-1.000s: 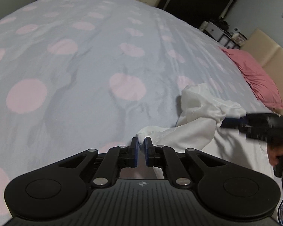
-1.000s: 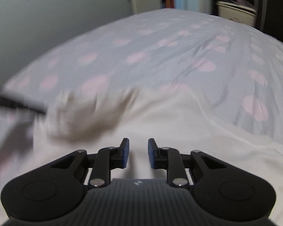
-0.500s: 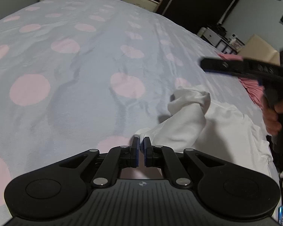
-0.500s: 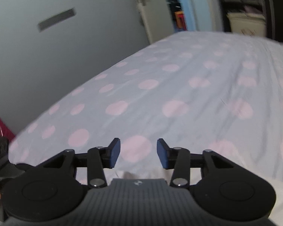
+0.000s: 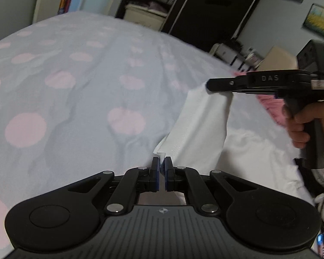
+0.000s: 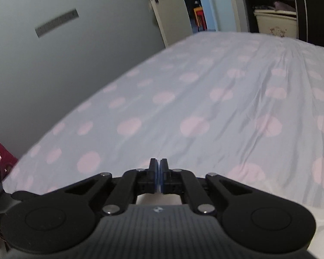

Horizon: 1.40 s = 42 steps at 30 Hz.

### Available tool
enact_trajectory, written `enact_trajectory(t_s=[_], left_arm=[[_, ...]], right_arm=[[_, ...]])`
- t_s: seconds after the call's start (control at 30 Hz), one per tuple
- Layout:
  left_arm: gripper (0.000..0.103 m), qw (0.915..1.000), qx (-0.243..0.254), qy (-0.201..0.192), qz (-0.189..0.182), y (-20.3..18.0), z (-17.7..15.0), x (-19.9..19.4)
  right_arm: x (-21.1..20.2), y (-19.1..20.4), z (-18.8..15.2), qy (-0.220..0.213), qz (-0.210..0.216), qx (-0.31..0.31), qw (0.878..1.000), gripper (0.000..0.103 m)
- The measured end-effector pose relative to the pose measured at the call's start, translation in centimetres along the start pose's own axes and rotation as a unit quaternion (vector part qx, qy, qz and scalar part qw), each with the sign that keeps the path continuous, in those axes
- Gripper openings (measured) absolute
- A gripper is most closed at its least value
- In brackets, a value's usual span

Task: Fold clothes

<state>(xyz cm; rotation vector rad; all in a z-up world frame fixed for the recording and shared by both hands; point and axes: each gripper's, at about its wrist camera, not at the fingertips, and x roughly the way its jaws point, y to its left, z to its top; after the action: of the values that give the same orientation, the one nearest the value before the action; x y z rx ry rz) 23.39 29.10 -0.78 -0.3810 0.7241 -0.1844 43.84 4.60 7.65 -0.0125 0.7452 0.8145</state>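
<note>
A white garment (image 5: 200,125) lies on the right side of the bed, one edge lifted into a taut band. My left gripper (image 5: 161,168) is shut on the near corner of that edge. In the left wrist view my right gripper (image 5: 209,85), held by a hand (image 5: 300,125), is shut on the far corner, raised above the bed. In the right wrist view the right gripper (image 6: 158,172) is shut with a thin sliver of white cloth between its blue pads; a strip of the white garment (image 6: 313,215) shows at the lower right.
The bed (image 5: 75,99) has a pale blue sheet with pink dots. A pink pillow (image 5: 267,101) lies behind the right gripper. Dark wardrobes (image 5: 205,10), shelves and a cream bin (image 6: 274,23) stand beyond the bed. A grey wall and a door (image 6: 162,10) lie to the left.
The right gripper was open above the bed half a second ago; now it is shut on the garment's far corner and lifted. The cloth between both grippers has been pulled taut.
</note>
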Motion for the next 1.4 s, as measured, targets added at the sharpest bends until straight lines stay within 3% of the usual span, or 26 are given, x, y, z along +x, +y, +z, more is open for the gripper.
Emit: enact_trajectory(t_s=[0.2, 0.43, 0.73, 0.77, 0.87, 0.97, 1.07, 1.13, 1.17, 1.27, 1.4], left_arm=[[0.002, 0.9987, 0.019, -0.023, -0.042, -1.9, 0.3, -1.3], [0.002, 0.9909, 0.054, -0.027, -0.121, -6.7, -0.2, -1.8], [0.003, 0.9743, 0.13, 0.049, -0.177, -15.9, -3.2, 3.6], [0.004, 0.973, 0.135, 0.06, -0.177, -16.5, -3.6, 4.1], [0.019, 0.9637, 0.174, 0.096, -0.178, -18.3, -4.7, 5.2], [0.028, 0.9547, 0.221, 0.102, -0.171, -18.7, -5.7, 5.1], [0.045, 0.9518, 0.251, 0.095, -0.15, -18.5, -6.3, 4.4], [0.046, 0.9513, 0.266, 0.095, -0.123, -18.2, -6.6, 4.1], [0.046, 0.9483, 0.281, 0.097, -0.111, -18.1, -6.9, 4.2], [0.046, 0.9389, 0.316, 0.103, -0.09, -18.7, -7.5, 4.9], [0.046, 0.9234, 0.356, 0.111, -0.092, -20.0, -8.9, 5.5]], right_arm=[[-2.1, -0.3, -0.1, 0.015, -0.003, -0.043, 0.999, 0.003], [-7.2, -4.7, -4.0, 0.026, -0.032, -0.004, 0.999, 0.004], [-11.1, -11.0, -11.5, 0.043, -0.093, 0.081, 0.991, 0.004], [-11.4, -11.4, -12.1, 0.044, -0.1, 0.088, 0.99, 0.004], [-12.1, -12.8, -14.1, 0.051, -0.137, 0.107, 0.983, 0.009], [-13.4, -13.9, -15.6, 0.043, -0.138, 0.13, 0.981, 0.012], [-14.2, -14.3, -16.4, 0.045, -0.134, 0.14, 0.98, 0.018], [-14.4, -14.3, -16.4, 0.041, -0.124, 0.148, 0.98, 0.036], [-14.4, -14.1, -16.3, 0.038, -0.118, 0.151, 0.981, 0.04], [-13.5, -13.1, -15.5, 0.032, -0.11, 0.14, 0.984, 0.041], [-11.5, -12.1, -14.6, 0.028, -0.107, 0.137, 0.984, 0.047]])
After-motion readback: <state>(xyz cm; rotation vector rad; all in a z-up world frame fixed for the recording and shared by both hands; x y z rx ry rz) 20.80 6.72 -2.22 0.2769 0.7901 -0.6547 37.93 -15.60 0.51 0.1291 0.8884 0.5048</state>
